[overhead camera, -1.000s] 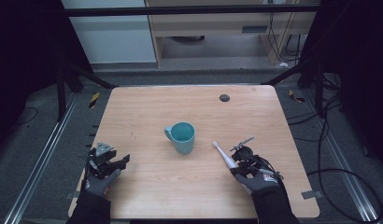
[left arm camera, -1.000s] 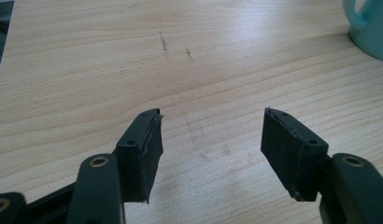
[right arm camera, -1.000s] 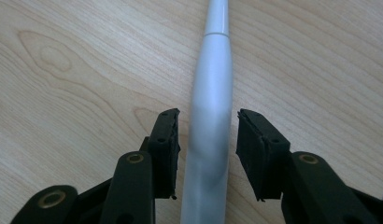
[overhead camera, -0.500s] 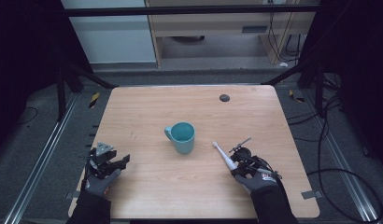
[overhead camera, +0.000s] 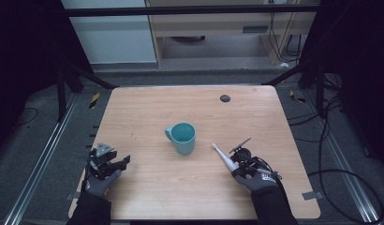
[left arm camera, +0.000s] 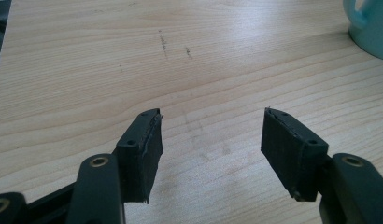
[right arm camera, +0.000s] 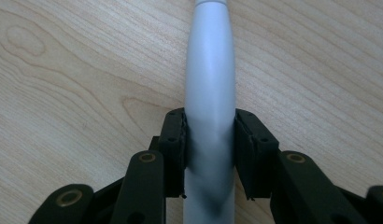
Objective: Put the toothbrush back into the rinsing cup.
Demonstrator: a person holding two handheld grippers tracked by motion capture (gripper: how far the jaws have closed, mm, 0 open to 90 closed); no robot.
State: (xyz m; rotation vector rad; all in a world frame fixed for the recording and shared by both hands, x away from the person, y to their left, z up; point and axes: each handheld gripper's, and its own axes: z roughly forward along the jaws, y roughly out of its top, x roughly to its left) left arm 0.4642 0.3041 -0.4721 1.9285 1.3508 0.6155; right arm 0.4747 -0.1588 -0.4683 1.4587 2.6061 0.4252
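High view shows a square table with a pale wood top and fine straight grain. Near the middle stands a teal mug, round and smooth, upright, with its handle to the left. A small dark round spot lies on the far part of the table, to the right.

To the right of the mug, well apart from it, the right gripper is in a gloved hand near the table's near right part. Its two black jaws are closed against the sides of a white toothbrush, whose thin head end points far and left toward the mug. In the right gripper view the toothbrush handle is smooth, matte and rounded, a pale grey-white, and it sits between the flat black pads, touching both.

The left gripper is at the near left edge, in the other gloved hand. In the left gripper view its jaws stand wide apart with nothing between them, above bare wood with a few faint dark scratches. The mug shows at the far right corner.
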